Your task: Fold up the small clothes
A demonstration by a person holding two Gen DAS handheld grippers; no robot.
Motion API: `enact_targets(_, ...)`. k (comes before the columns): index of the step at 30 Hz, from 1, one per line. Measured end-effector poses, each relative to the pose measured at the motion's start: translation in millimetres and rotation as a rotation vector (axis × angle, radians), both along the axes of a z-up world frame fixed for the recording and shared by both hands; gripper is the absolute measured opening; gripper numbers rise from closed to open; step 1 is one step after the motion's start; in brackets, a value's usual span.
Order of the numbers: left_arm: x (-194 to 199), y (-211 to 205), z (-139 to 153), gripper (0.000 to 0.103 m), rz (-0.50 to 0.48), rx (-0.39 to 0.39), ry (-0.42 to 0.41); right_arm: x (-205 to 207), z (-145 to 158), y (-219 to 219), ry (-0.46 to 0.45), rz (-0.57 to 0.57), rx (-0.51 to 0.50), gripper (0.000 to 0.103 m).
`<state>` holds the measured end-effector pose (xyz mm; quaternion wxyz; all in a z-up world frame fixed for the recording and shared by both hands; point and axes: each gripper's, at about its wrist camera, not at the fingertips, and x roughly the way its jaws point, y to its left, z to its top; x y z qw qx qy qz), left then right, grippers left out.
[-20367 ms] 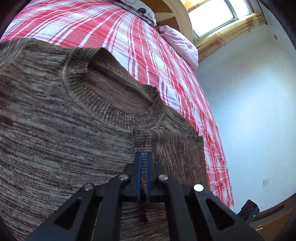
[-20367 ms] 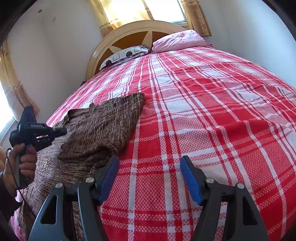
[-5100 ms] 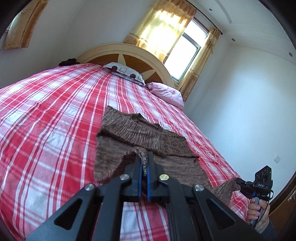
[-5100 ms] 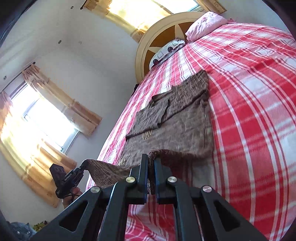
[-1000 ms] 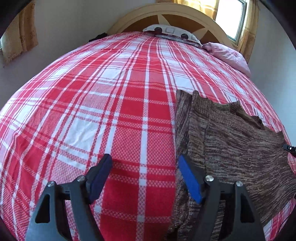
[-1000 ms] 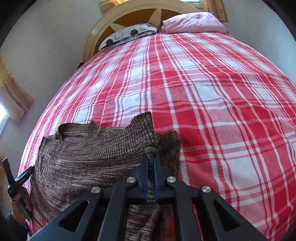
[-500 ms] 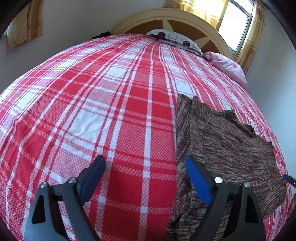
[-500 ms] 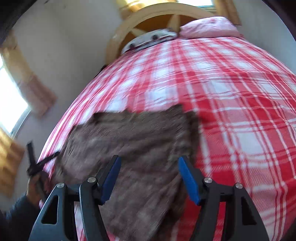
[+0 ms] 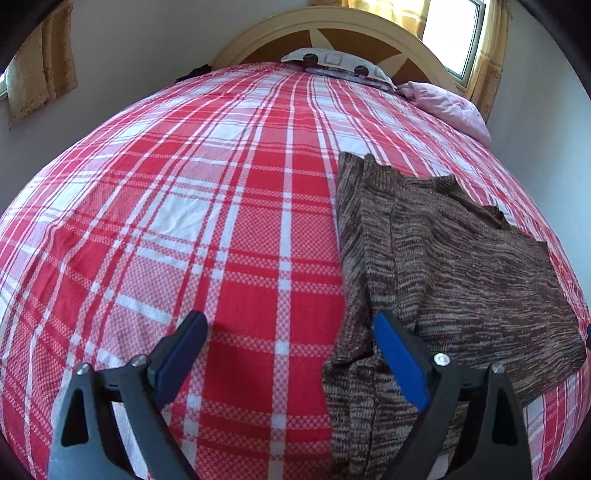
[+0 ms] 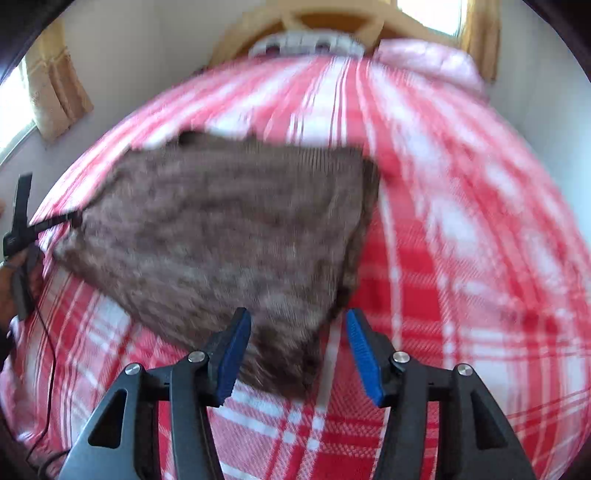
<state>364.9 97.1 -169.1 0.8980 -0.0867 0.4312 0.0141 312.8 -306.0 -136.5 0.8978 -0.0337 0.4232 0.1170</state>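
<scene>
A brown knit sweater lies folded on the red plaid bed; it also shows, blurred, in the right wrist view. My left gripper is open and empty above the bedspread, its right finger beside the sweater's left edge. My right gripper is open and empty, just above the sweater's near corner. The left gripper also shows from the side in the right wrist view, at the sweater's left edge.
The red plaid bedspread covers the whole bed. A patterned pillow and a pink pillow lie by the wooden headboard. Curtained windows are at left and right.
My right gripper has let go of the sweater and opened, then swung over its near corner. My left gripper stays open and has shifted slightly; the sweater lies folded.
</scene>
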Motion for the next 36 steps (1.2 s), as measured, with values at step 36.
enact_targets(36,-36,32,1,0.099,0.175,0.079,0.028,-28,-20,219,-0.108,0.407,-0.22,0.056)
